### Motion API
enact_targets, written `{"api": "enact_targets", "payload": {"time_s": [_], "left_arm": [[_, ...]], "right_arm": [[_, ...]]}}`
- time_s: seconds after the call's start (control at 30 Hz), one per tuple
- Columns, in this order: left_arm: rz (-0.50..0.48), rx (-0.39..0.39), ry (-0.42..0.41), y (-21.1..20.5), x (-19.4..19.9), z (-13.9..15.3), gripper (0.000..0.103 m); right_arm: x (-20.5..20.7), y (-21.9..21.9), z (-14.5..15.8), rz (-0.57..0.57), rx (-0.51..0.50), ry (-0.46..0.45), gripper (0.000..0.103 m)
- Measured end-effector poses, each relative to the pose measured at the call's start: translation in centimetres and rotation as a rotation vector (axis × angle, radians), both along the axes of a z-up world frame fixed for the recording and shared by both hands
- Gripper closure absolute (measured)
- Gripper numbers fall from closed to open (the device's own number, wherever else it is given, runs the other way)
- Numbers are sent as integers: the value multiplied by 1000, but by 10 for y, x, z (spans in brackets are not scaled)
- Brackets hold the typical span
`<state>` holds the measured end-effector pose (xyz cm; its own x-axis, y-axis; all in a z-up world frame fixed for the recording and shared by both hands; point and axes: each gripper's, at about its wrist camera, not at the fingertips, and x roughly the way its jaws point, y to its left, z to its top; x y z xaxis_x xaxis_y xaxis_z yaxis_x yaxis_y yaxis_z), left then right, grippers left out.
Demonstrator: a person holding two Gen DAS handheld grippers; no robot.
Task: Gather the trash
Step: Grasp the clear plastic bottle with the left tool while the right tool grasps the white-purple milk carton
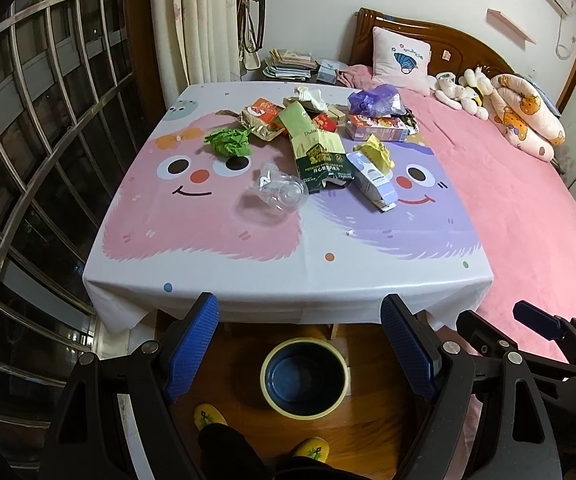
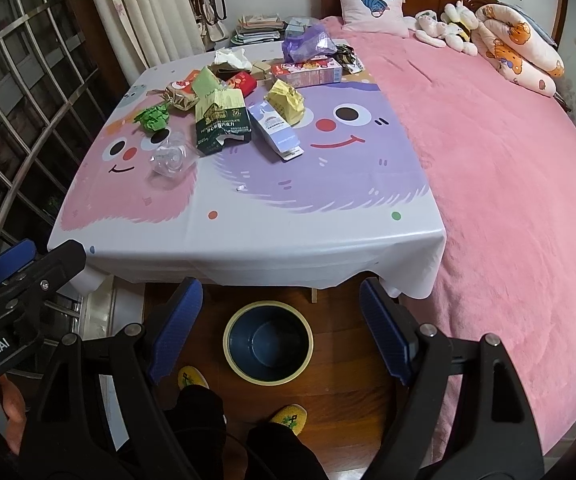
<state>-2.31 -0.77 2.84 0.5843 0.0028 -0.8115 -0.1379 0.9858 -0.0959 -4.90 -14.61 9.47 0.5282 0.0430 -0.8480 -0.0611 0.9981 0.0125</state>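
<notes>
Trash lies on the far half of the table [image 1: 216,276]: a clear plastic cup [image 1: 282,192] on its side, crumpled green paper [image 1: 230,142], a green chocolate box [image 1: 316,152], a white-blue carton [image 1: 372,180], yellow paper [image 1: 376,152], a purple bag [image 1: 374,100] and several snack boxes. The same pile shows in the right wrist view, with the cup [image 2: 170,158] and green box [image 2: 220,120]. A dark blue bin [image 1: 304,376] with a cream rim stands on the floor below the table's near edge; it also shows in the right wrist view [image 2: 268,342]. My left gripper [image 1: 300,344] and right gripper [image 2: 280,328] are open and empty, above the bin.
A bed with a pink blanket [image 1: 508,184] adjoins the table's right side, with plush toys [image 1: 464,88] at its head. A barred window [image 1: 36,140] is on the left. My feet in yellow slippers [image 1: 208,418] stand near the bin.
</notes>
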Motion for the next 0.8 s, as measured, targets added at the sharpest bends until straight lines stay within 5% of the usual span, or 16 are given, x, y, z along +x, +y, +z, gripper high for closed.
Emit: {"api": "enact_targets", "payload": {"time_s": [0.43, 0.8], "left_arm": [[-3, 55, -45, 9, 0, 28, 18], [30, -4, 1, 68, 89, 22, 18]], "right_arm": [[23, 5, 12, 30, 86, -19, 27], [97, 10, 9, 24, 59, -21, 29]]}}
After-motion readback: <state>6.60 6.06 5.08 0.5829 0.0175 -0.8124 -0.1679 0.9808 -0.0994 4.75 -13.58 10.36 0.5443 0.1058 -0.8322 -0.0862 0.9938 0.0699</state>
